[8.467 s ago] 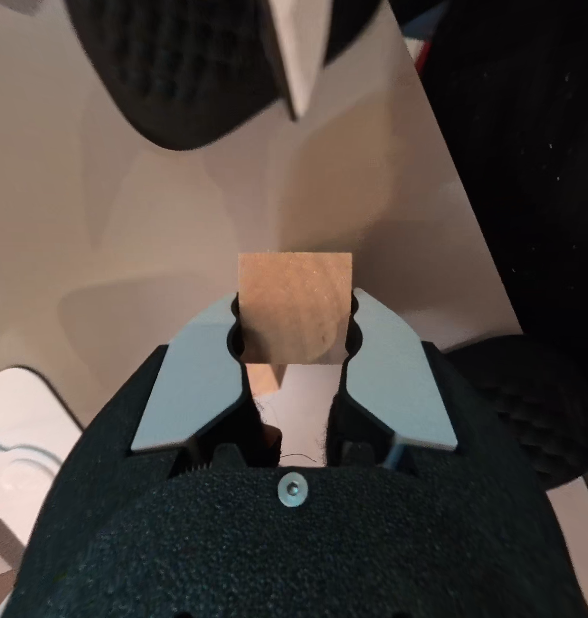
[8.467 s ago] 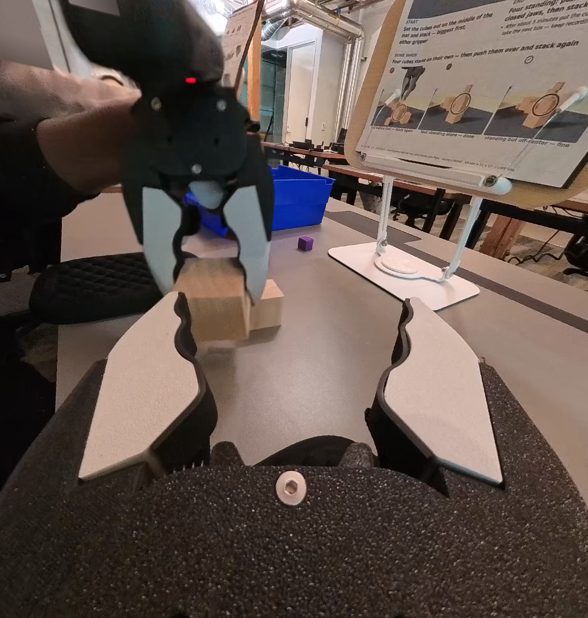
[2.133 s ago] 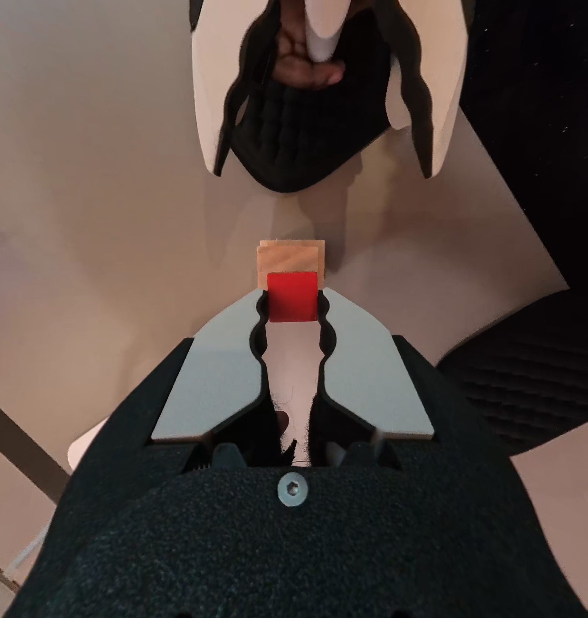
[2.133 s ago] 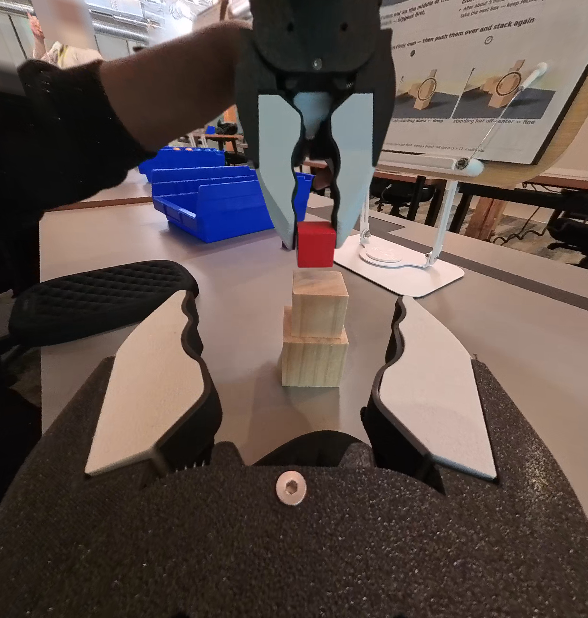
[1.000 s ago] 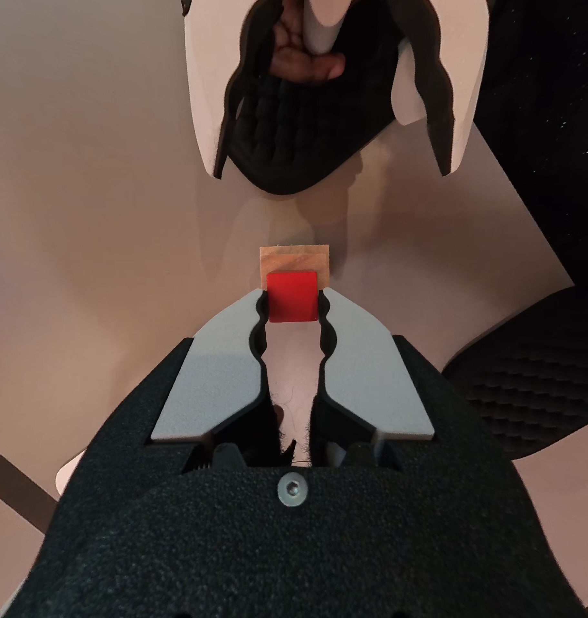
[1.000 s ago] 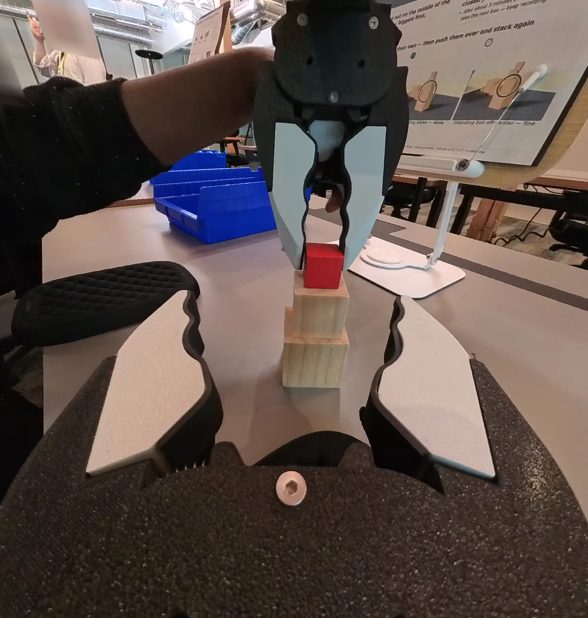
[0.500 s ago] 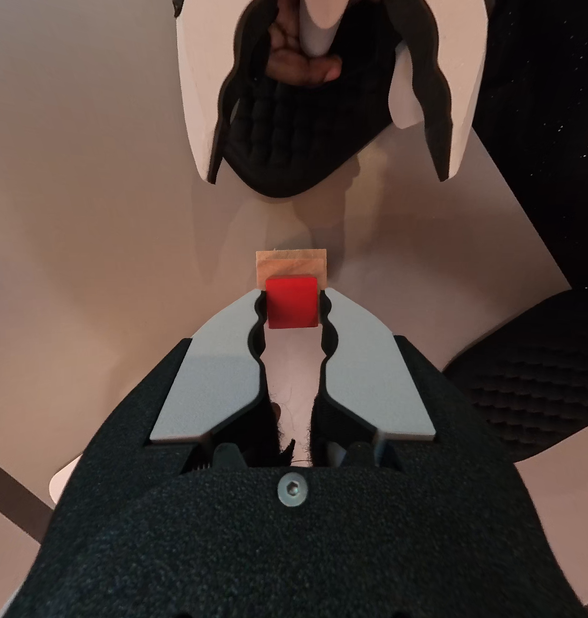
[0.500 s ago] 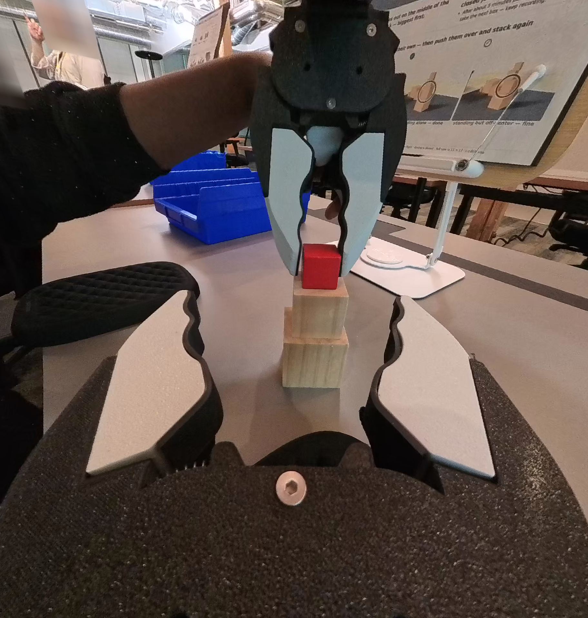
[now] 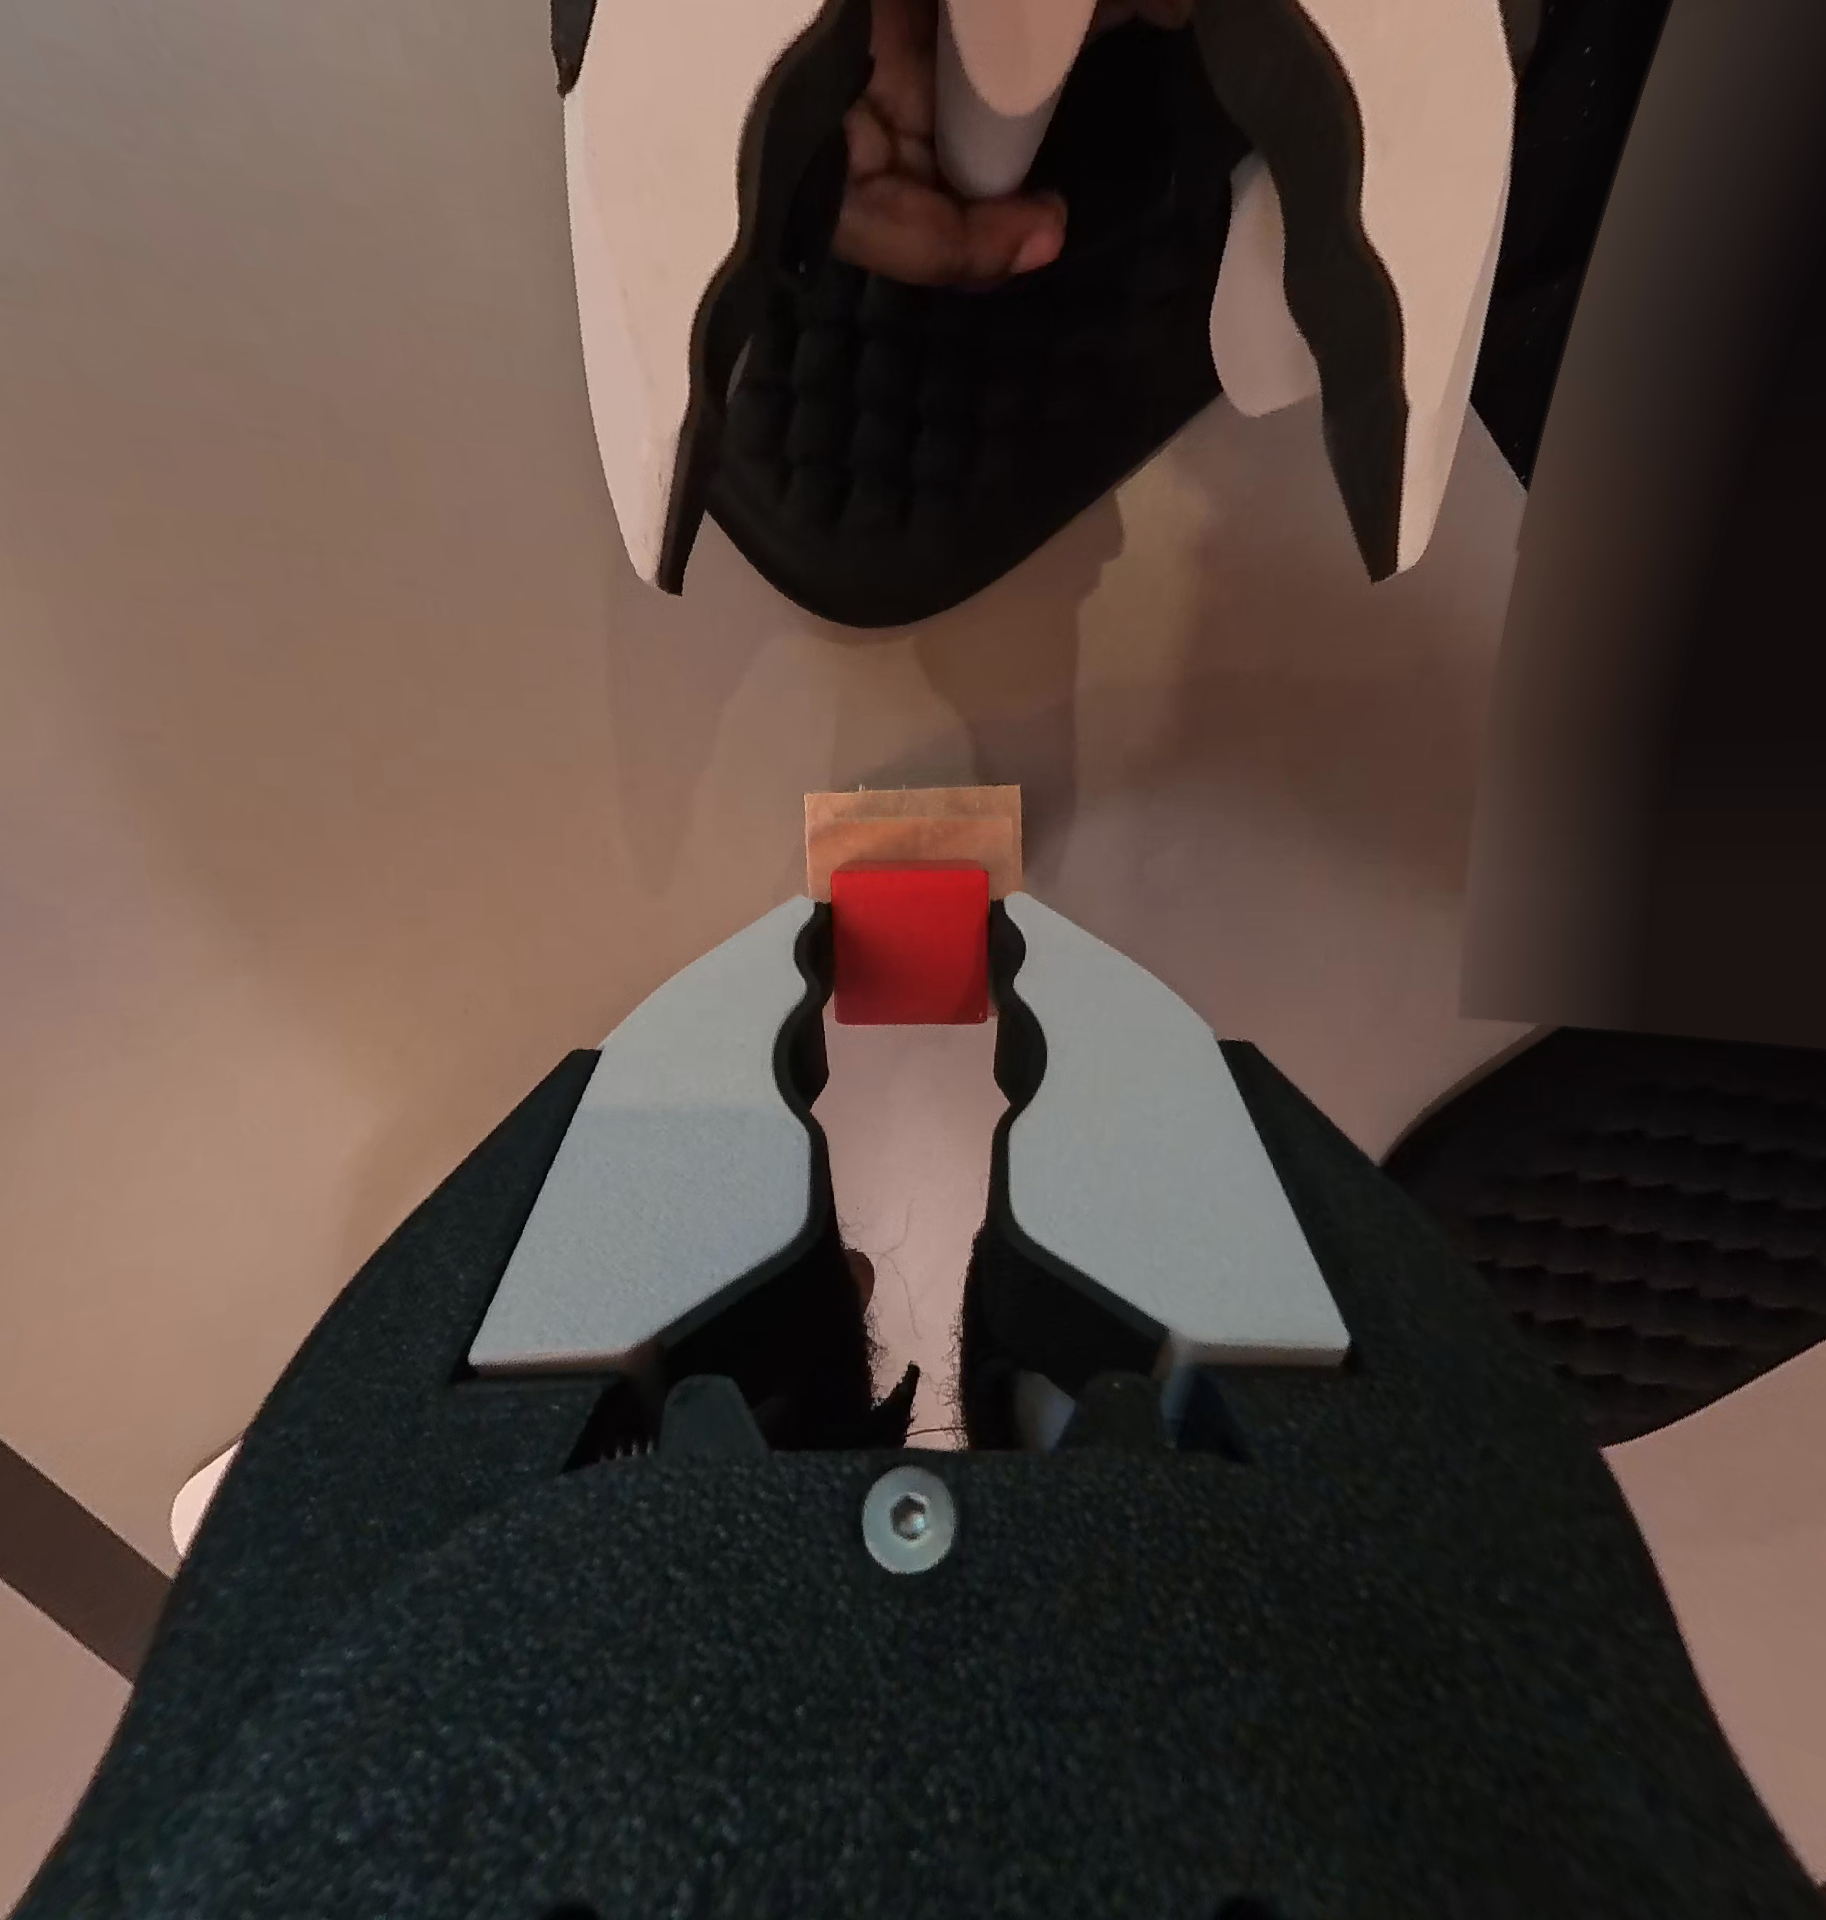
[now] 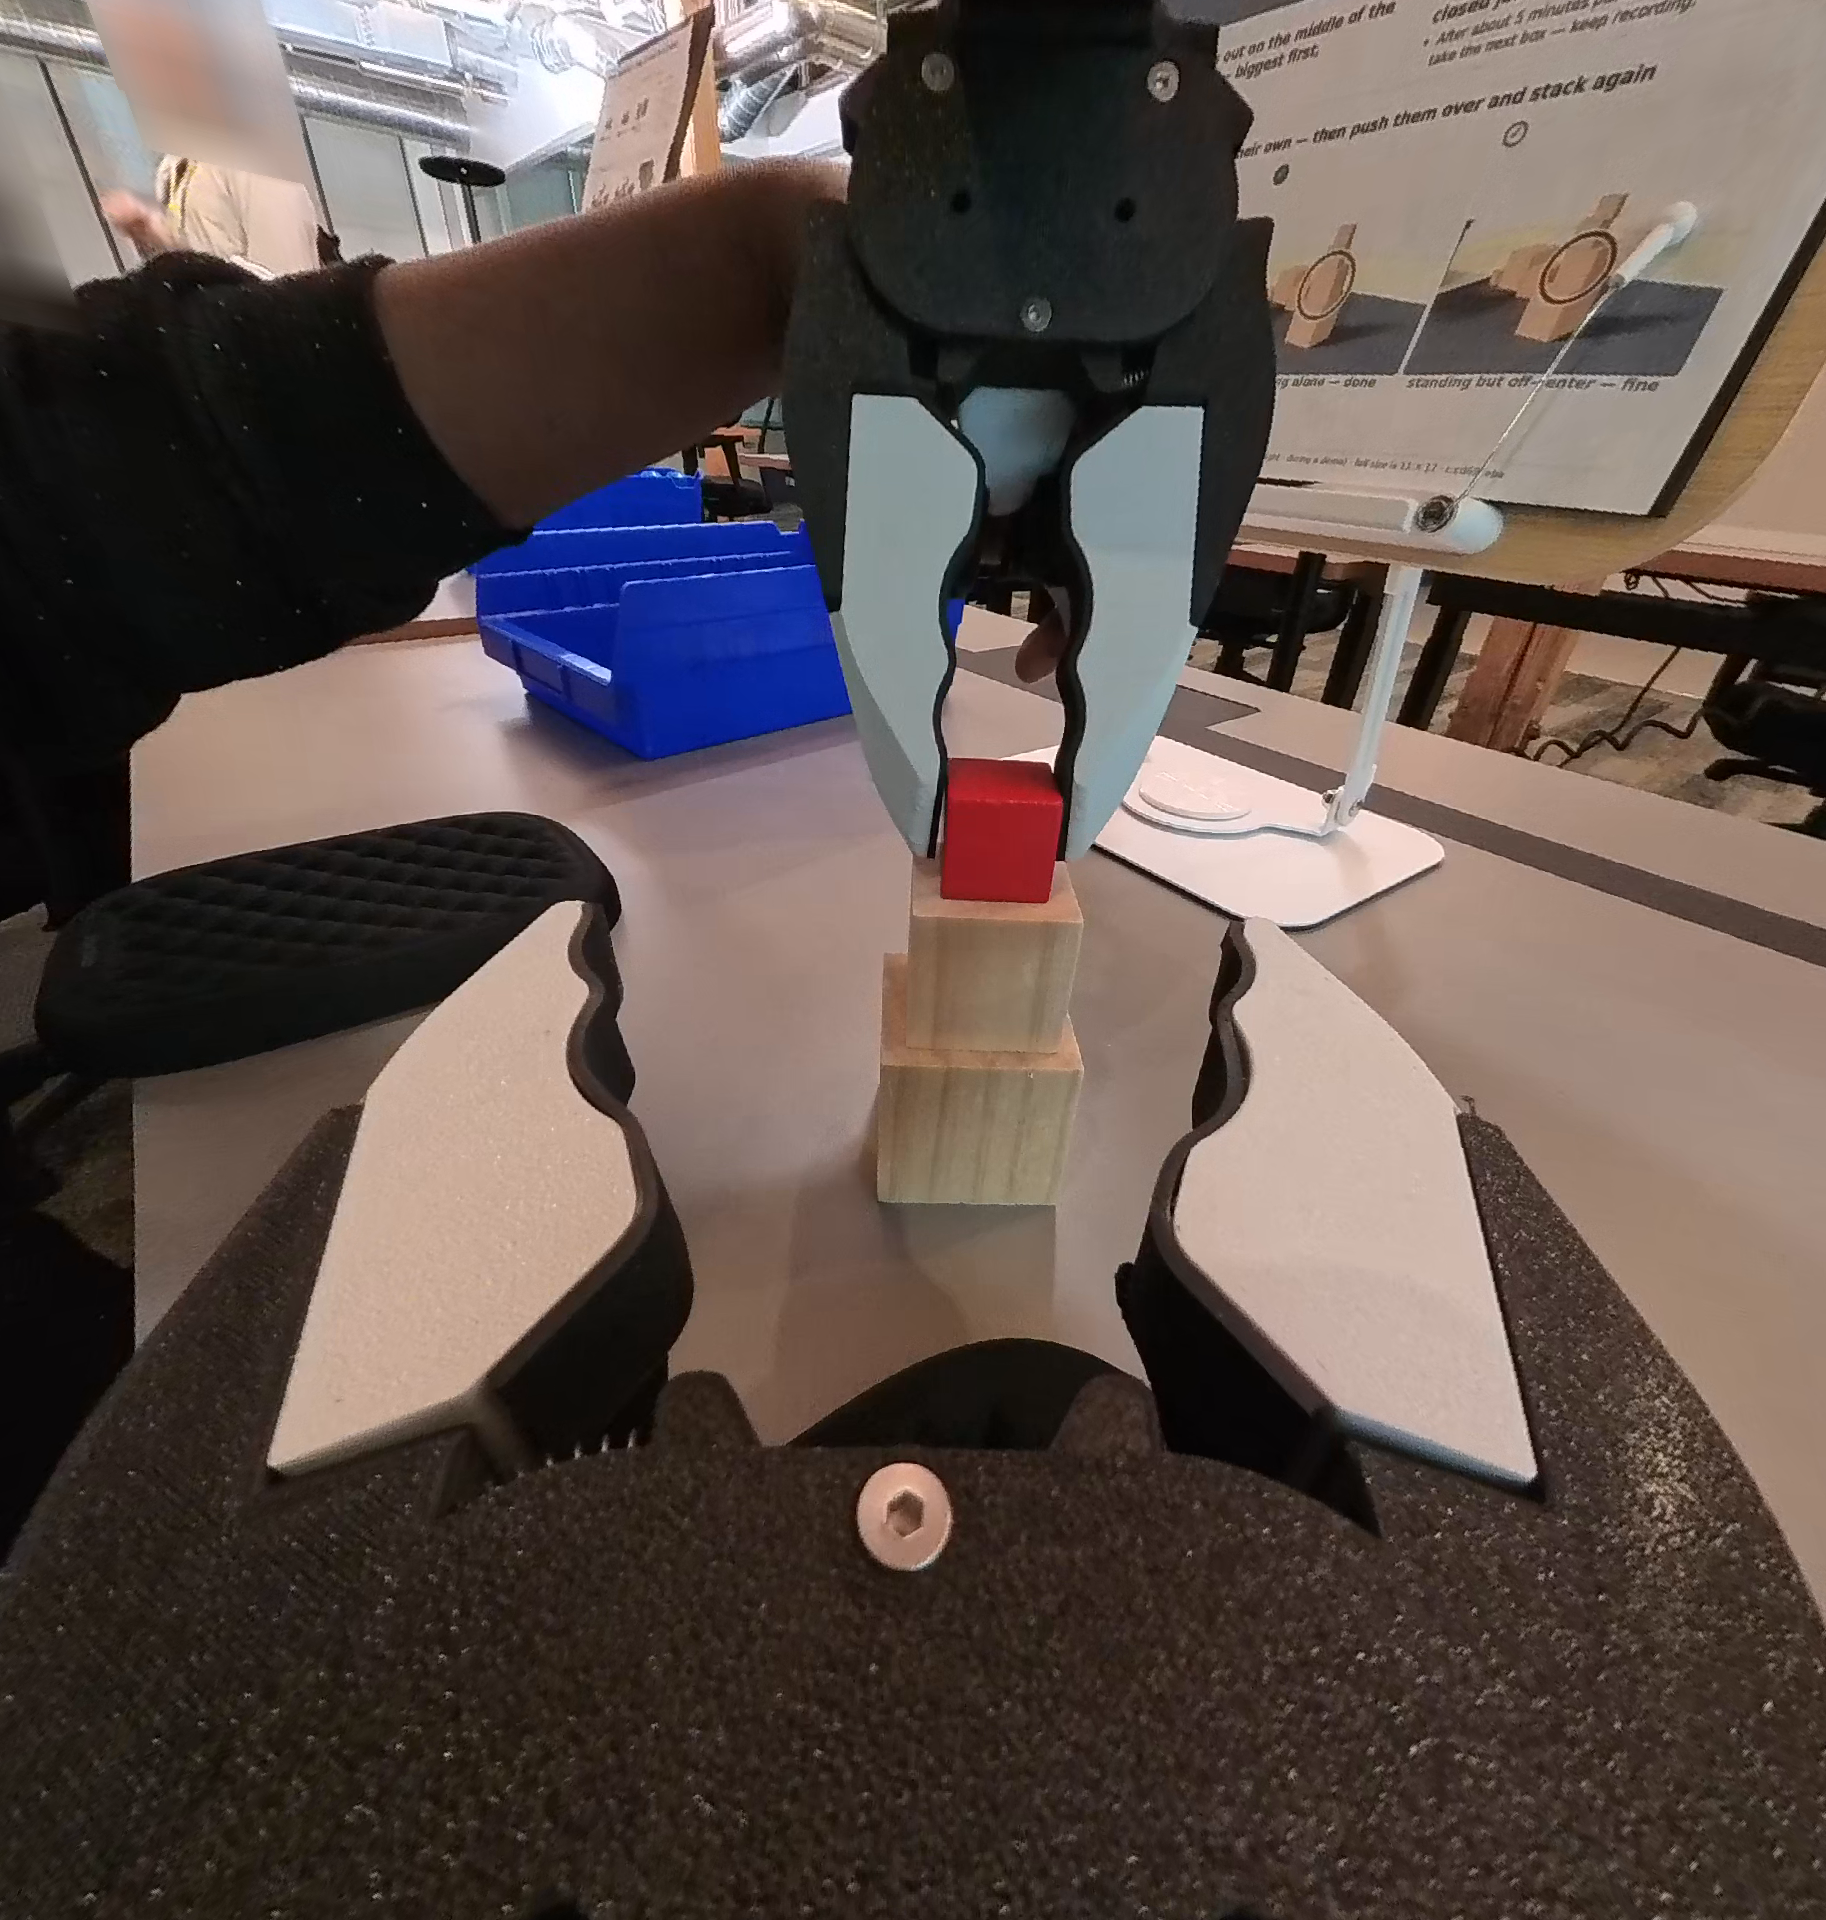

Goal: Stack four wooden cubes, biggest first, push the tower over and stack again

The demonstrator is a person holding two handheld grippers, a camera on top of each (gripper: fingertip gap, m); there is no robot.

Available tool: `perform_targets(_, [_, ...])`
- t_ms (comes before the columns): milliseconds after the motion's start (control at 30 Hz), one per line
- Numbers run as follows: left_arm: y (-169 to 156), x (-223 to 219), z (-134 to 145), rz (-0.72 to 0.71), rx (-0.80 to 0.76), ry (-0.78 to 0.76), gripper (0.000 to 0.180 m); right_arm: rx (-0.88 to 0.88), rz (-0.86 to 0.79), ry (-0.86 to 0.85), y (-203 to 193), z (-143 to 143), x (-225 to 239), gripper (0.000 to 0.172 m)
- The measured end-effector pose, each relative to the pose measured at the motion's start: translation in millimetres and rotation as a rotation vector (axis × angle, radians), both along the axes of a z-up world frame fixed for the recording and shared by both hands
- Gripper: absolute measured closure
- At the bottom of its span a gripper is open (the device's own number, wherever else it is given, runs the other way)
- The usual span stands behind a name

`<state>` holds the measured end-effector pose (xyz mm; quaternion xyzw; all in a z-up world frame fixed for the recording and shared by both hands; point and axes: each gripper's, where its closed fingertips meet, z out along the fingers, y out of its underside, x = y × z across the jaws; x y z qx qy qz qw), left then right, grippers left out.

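Observation:
My left gripper (image 9: 911, 914) is shut on a small red cube (image 9: 911, 951), both pads against its sides. In the right wrist view the left gripper (image 10: 997, 831) points straight down, and the red cube (image 10: 997, 847) rests on the upper wooden cube (image 10: 992, 977), which stands on a larger wooden cube (image 10: 976, 1127) on the grey table (image 10: 680, 1039). From above, the wooden stack (image 9: 909, 831) shows just beyond the red cube. My right gripper (image 10: 907, 925) is wide open and empty, low in front of the stack, which stands ahead between its fingers, untouched. It also shows in the left wrist view (image 9: 1028, 561).
A blue bin (image 10: 680, 665) stands behind the stack on the left. A white stand base (image 10: 1293, 842) with a sheet board (image 10: 1511, 260) is at the back right. A black quilted pad (image 10: 317, 925) lies to the left. A person's sleeved arm (image 10: 265, 436) holds the left gripper. My hands' fingertips stand some 6 cm from each other.
My left gripper brought the red cube down onto the upper wooden cube and still grips it. Earlier it held a wooden cube. The right gripper stayed open and nearly still.

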<state>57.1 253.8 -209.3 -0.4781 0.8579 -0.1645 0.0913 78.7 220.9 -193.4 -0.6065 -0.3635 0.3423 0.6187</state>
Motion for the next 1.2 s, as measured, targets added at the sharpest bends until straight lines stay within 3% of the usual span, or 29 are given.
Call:
perform_targets(100, [-0.7,0.1,0.4,0.002,-0.009,0.000,0.151,0.001,0.000,0.000,-0.1,0.1,0.1,0.064])
perform_targets(333, [-5.8,1.7,11.1,0.049,-0.073,-0.041,0.128,0.001,0.000,0.002,-0.1,0.3,0.4,0.065])
perform_targets(400, [-4.5,0.8,25.6,0.120,-0.078,-0.109,0.102,0.000,0.000,0.004,-0.2,0.5,0.7,0.065])
perform_targets(500, [12.6,-10.0,53.1,0.317,0.005,-0.270,0.046,-0.005,0.004,0.005,-0.1,0.2,0.4,0.065])
perform_targets(567, [40.0,-34.8,68.5,0.500,0.169,-0.348,0.034,-0.004,0.005,0.004,-0.2,0.2,0.3,0.065])
perform_targets(633, [68.3,-78.1,75.3,0.715,0.348,-0.343,0.037,-0.002,0.003,0.002,-0.2,0.1,0.3,0.065])
perform_targets(700, [83.9,-135.2,64.4,0.896,0.478,-0.198,0.056,-0.001,0.001,-0.002,-0.2,-0.1,-0.1,0.065])
perform_targets(767, [83.7,-179.0,43.6,0.967,0.485,-0.047,0.068,0.001,0.001,-0.005,-0.3,-0.3,-0.3,0.065])
perform_targets(900, [81.0,-211.9,-2.2,0.863,0.318,0.053,0.084,0.006,-0.001,-0.010,-0.5,-0.6,-0.7,0.065])
perform_targets(1000, [96.5,-237.4,-29.0,0.849,0.270,0.154,0.099,0.009,0.001,-0.012,-0.9,-0.5,-1.0,0.065])
perform_targets(1200, [123.0,-259.0,-55.6,0.839,0.228,0.240,0.127,0.004,0.007,-0.001,-0.9,0.3,-0.4,0.065])
